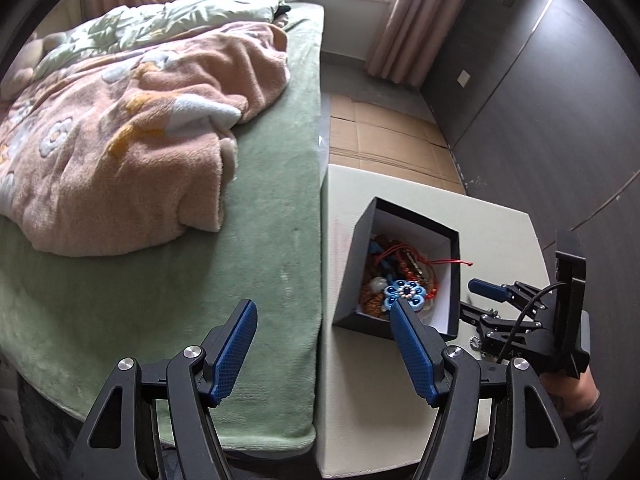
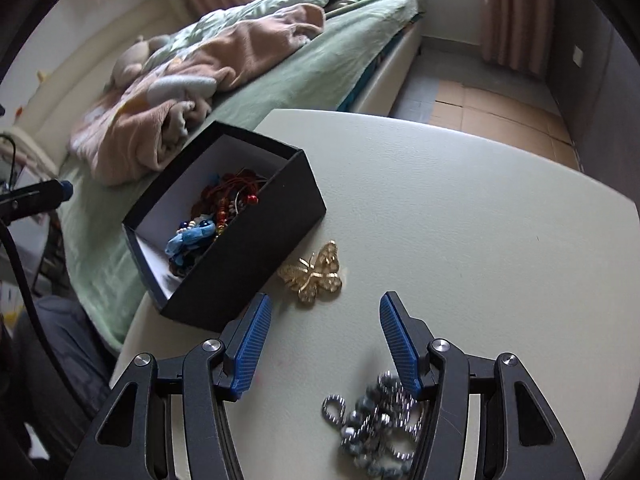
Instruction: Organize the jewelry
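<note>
A black open box [image 1: 450, 280] [image 2: 280, 216] stands on a white table [image 1: 500, 232] [image 2: 460, 220]. It holds beaded and corded jewelry, with a blue flower piece [image 1: 404, 292] on top. A gold butterfly brooch [image 2: 316, 272] lies on the table just right of the box. A silver chain piece [image 2: 376, 424] lies between my right gripper's arms, blurred. My left gripper [image 1: 322, 312] is open and empty, its right fingertip at the box's near edge. My right gripper [image 2: 326, 306] is open and empty, just short of the brooch. It also shows in the left wrist view [image 1: 486, 288].
A bed [image 1: 272, 216] with a green cover and a pink blanket [image 1: 120, 148] runs along the table's left side. Cardboard [image 1: 384, 136] covers the floor beyond the table. A dark wall [image 1: 540, 100] and a pink curtain [image 1: 408, 20] stand to the right.
</note>
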Action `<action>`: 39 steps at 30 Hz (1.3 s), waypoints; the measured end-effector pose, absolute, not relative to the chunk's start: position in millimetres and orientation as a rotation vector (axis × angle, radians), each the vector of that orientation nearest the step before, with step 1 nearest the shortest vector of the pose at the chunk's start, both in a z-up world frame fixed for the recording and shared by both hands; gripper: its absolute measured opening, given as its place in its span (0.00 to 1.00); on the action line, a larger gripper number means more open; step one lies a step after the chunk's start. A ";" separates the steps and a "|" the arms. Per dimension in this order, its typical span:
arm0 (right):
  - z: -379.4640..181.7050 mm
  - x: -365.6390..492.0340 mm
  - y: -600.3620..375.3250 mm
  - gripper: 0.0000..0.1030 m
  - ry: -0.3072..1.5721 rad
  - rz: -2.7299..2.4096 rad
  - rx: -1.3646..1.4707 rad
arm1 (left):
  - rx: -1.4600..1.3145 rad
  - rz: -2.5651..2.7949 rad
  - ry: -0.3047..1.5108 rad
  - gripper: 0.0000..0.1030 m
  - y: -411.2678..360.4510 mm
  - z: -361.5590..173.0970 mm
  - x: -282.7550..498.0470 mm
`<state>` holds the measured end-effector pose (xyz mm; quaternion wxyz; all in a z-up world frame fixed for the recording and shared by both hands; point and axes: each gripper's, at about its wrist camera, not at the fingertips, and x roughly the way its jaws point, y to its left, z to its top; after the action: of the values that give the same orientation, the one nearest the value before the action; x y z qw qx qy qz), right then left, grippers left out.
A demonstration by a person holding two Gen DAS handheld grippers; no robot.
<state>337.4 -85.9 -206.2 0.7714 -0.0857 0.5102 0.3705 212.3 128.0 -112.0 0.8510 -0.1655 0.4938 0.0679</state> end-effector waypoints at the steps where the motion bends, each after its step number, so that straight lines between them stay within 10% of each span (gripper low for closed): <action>1: -208.2 339.8 -83.0 0.56 1.107 0.813 -0.197 | -0.356 0.147 1.040 0.68 131.2 -113.0 210.9; 13: -217.0 345.8 -51.5 0.54 1.043 0.981 -0.447 | -0.418 0.186 1.036 0.68 150.8 -116.6 200.5; 17: -218.1 337.9 -49.9 0.39 1.003 0.971 -0.515 | -0.418 0.184 1.032 0.68 151.3 -114.9 199.4; 39: -116.7 316.5 -47.7 0.39 0.893 0.970 -0.242 | -0.433 0.152 1.009 0.68 139.1 -99.7 188.9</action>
<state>316.5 -47.7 -116.7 0.7837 -0.1120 0.4140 0.4494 188.9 139.1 -99.7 0.8505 -0.2055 0.4789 0.0721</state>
